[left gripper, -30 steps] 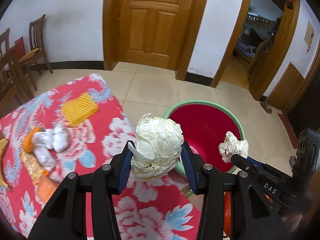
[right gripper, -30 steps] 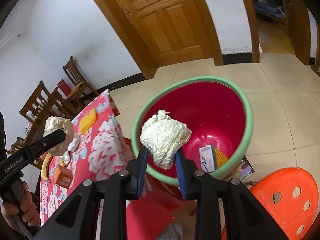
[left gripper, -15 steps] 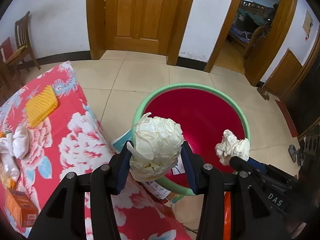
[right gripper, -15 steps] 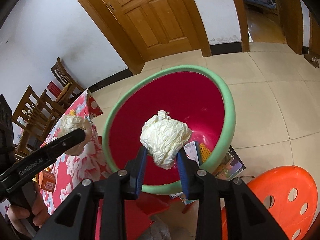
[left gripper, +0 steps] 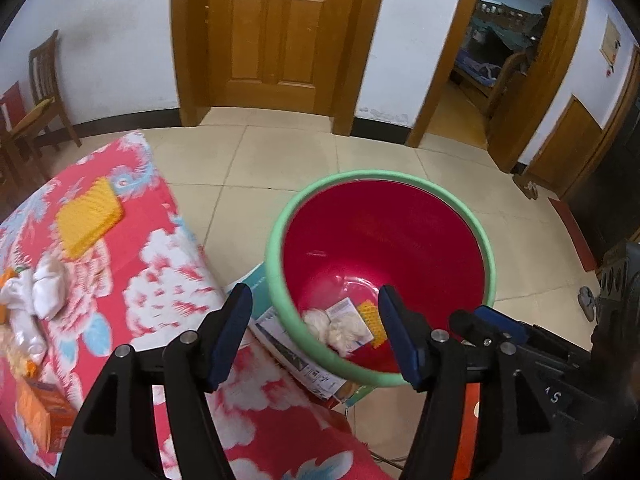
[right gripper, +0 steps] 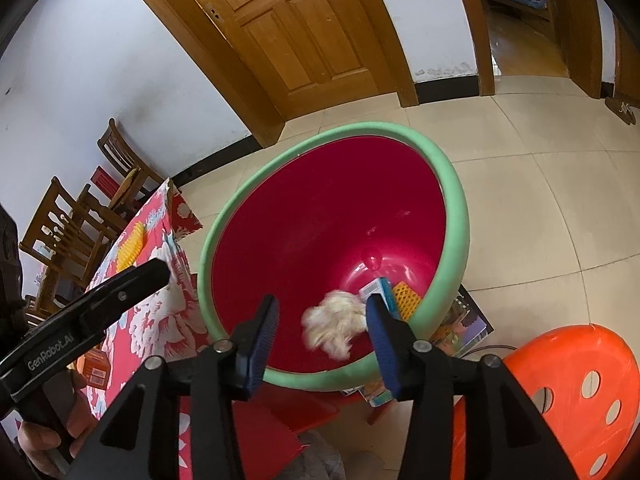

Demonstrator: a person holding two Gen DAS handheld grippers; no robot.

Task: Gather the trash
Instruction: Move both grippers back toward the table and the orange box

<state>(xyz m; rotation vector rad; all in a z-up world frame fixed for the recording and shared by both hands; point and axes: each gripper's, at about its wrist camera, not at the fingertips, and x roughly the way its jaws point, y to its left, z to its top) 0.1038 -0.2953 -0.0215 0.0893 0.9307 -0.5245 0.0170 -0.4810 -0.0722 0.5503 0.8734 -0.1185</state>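
With both paper wads (left gripper: pixel 336 330) now lying in the bottom of the bin (left gripper: pixel 276 240), beside a small carton (left gripper: pixel 347 312) and a yellow scrap (left gripper: pixel 370 316), each tool hangs released over it. The left tool (left gripper: pixel 314 330) has just been opening and nothing sits between its jaws; the right tool (right gripper: pixel 322 328) has likewise just spread, its jaws bare above the blurred wads.

More trash waits on the worktop (left gripper: pixel 168 264): white wads (left gripper: pixel 44 288), a yellow sponge (left gripper: pixel 88 216) and an orange box (left gripper: pixel 40 416). The likely trouble lies in the swing back. The left tool's right finger hovers just inside the bin's green rim, so a sideways pull without lifting could catch the rim and tip the bin, which seems to stand on loose papers (left gripper: pixel 288 340). The two tools also hang near each other, and crossing paths could knock them together.

Open tiled floor (left gripper: pixel 280 160) lies beyond the bin, while the worktop edge and an orange stool (right gripper: pixel 568 396) crowd it on either side.
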